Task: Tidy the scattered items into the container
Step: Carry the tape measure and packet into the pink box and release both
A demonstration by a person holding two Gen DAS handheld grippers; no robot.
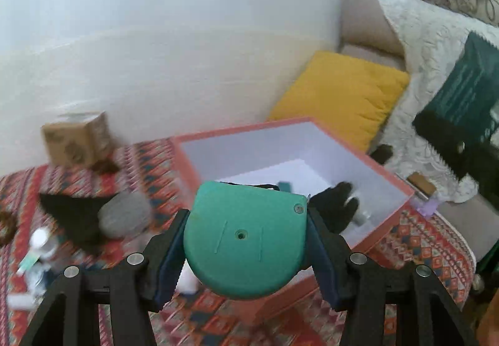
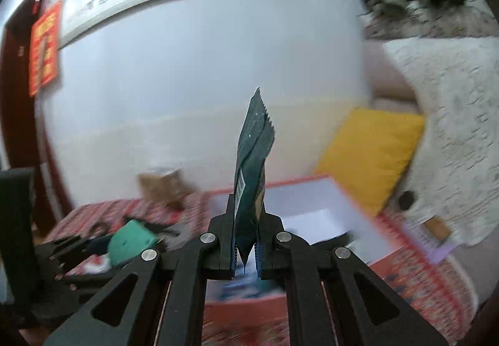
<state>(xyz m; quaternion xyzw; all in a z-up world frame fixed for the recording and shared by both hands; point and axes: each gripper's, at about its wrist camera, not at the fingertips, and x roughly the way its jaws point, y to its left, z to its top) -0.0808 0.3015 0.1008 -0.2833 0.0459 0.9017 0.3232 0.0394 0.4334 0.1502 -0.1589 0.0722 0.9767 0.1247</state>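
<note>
My left gripper [image 1: 246, 240] is shut on a green rounded case [image 1: 246, 236], held over the near corner of the orange box [image 1: 389, 176]. The box has a white inside and holds a black glove-like item [image 1: 335, 205] and a small white bottle [image 1: 361, 216]. My right gripper [image 2: 246, 221] is shut on a dark teal sachet [image 2: 254, 165] that stands upright between its fingers, above the box [image 2: 386, 255]. In the right wrist view the left gripper with the green case [image 2: 131, 241] shows at lower left. In the left wrist view the teal sachet [image 1: 467, 87] hangs at right.
On the patterned red cloth [image 1: 149, 165] lie a grey pouch [image 1: 126, 218], a black cloth [image 1: 75, 215], white bottles [image 1: 40, 243] and a brown carton [image 1: 78, 140]. A yellow cushion [image 1: 343, 96] and a lace-covered sofa [image 1: 430, 43] stand behind the box.
</note>
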